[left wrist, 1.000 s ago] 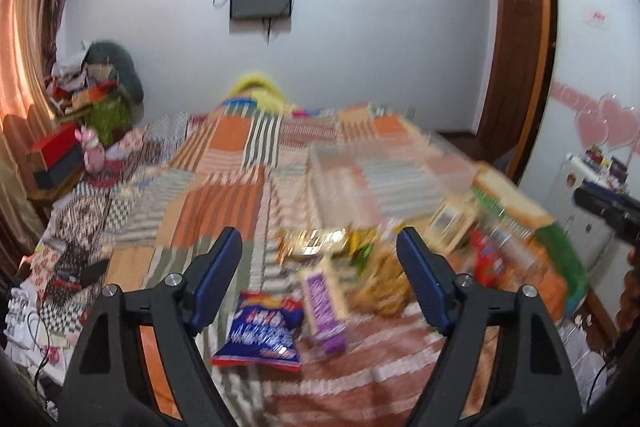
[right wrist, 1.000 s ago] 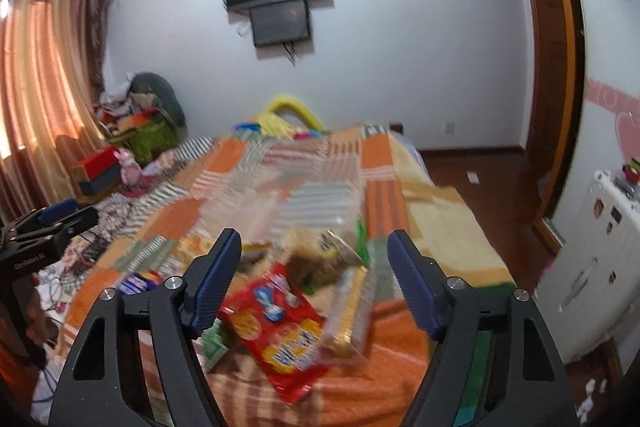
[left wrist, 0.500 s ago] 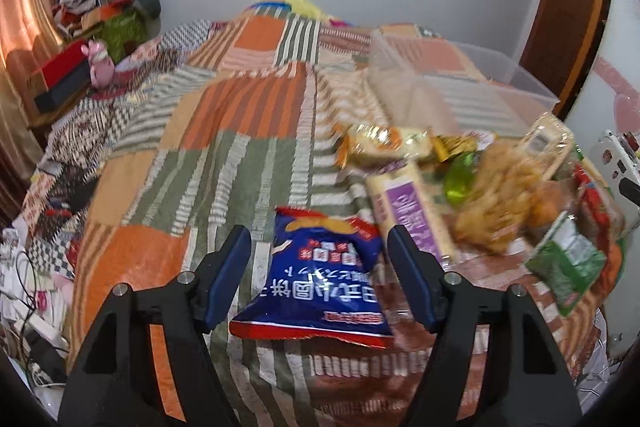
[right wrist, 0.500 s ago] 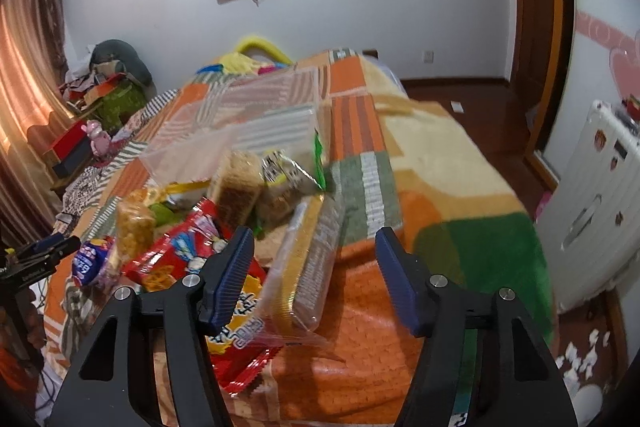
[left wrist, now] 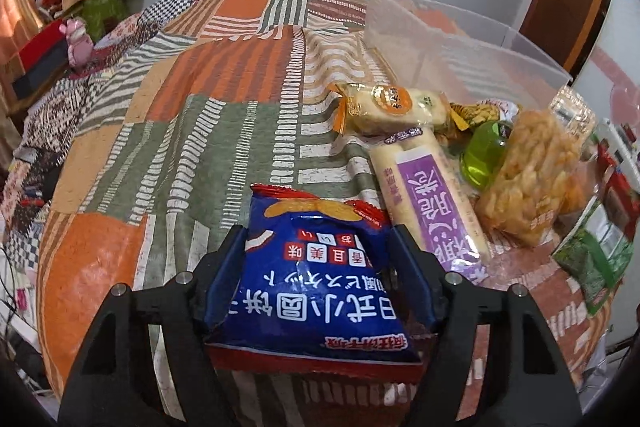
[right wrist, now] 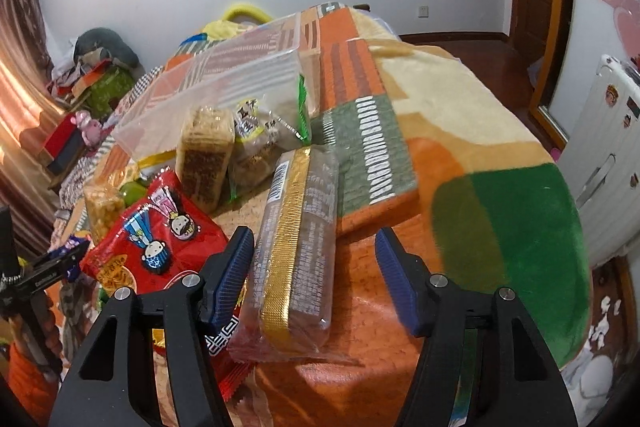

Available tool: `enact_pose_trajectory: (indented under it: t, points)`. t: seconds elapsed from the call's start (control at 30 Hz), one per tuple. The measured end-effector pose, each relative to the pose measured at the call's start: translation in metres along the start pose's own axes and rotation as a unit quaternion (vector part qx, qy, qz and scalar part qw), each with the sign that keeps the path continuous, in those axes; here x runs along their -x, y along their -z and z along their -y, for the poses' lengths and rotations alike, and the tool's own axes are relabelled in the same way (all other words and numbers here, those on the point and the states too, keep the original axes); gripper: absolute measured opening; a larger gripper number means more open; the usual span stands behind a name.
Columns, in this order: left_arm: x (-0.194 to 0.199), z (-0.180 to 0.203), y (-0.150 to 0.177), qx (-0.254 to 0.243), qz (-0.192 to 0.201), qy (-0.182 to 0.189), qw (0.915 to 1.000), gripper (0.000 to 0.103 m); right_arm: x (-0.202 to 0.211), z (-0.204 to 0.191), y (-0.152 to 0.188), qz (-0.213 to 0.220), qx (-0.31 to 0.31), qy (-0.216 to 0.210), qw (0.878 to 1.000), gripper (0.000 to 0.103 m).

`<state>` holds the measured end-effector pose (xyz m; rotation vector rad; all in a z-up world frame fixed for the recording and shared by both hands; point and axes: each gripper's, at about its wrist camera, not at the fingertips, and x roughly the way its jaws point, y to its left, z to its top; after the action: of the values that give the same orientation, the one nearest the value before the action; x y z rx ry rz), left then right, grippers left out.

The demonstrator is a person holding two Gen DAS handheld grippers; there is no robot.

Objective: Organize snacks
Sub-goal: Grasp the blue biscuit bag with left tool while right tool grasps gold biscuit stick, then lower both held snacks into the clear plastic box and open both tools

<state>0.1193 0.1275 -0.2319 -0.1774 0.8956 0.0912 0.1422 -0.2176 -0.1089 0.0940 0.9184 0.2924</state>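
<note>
Snacks lie piled on a patchwork bedspread. In the left wrist view a puffy blue snack bag (left wrist: pixel 316 279) lies between the fingers of my left gripper (left wrist: pixel 316 235). The pads sit close at its sides without squeezing it, so that gripper is open. In the right wrist view a long clear pack with a gold stripe (right wrist: pixel 296 239) lies between the fingers of my right gripper (right wrist: pixel 314 239). The left pad is near the pack and the right pad stands well clear of it. Behind the pile is a clear plastic bin (left wrist: pixel 460 39), also seen in the right wrist view (right wrist: pixel 224 83).
Beside the blue bag lie a purple-labelled pack (left wrist: pixel 430 199), an orange-labelled cake pack (left wrist: pixel 392 105), a green jelly cup (left wrist: pixel 484 159), a fried-snack bag (left wrist: pixel 528 179) and a green packet (left wrist: pixel 592 259). A red bag (right wrist: pixel 160 227) and a brown wafer pack (right wrist: pixel 204 155) lie left of the gold pack.
Both grippers have sunk and tipped down toward the bed. The left now straddles the blue bag, the right the gold-striped pack. Both pairs of jaws have narrowed a little.
</note>
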Motion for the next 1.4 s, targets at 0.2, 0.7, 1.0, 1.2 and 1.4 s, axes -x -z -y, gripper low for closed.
enact_pose_trajectory:
  t: [0.2,0.7,1.0,1.2,1.4]
  points:
    - [-0.006,-0.003,0.004,-0.002,-0.006,0.003,1.0,0.071,-0.013,-0.006,0.005,-0.017,0.014,0.002,1.0,0.036]
    - [0.032,-0.011,-0.01,0.026,0.024,0.011,0.9993,0.063,0.019,0.0,0.0,0.029,0.014,-0.009,0.999,0.033]
    - [0.074,0.001,-0.051,0.016,0.084,0.027,0.996,0.063,0.036,-0.011,-0.028,0.083,0.025,-0.014,0.996,0.033]
    - [0.085,0.02,-0.087,-0.003,0.117,0.045,0.9922,0.063,0.038,-0.024,-0.05,0.117,0.041,-0.022,0.992,0.033]
    - [0.081,0.048,-0.119,-0.024,0.132,0.064,0.9889,0.063,0.03,-0.038,-0.071,0.145,0.056,-0.029,0.987,0.033]
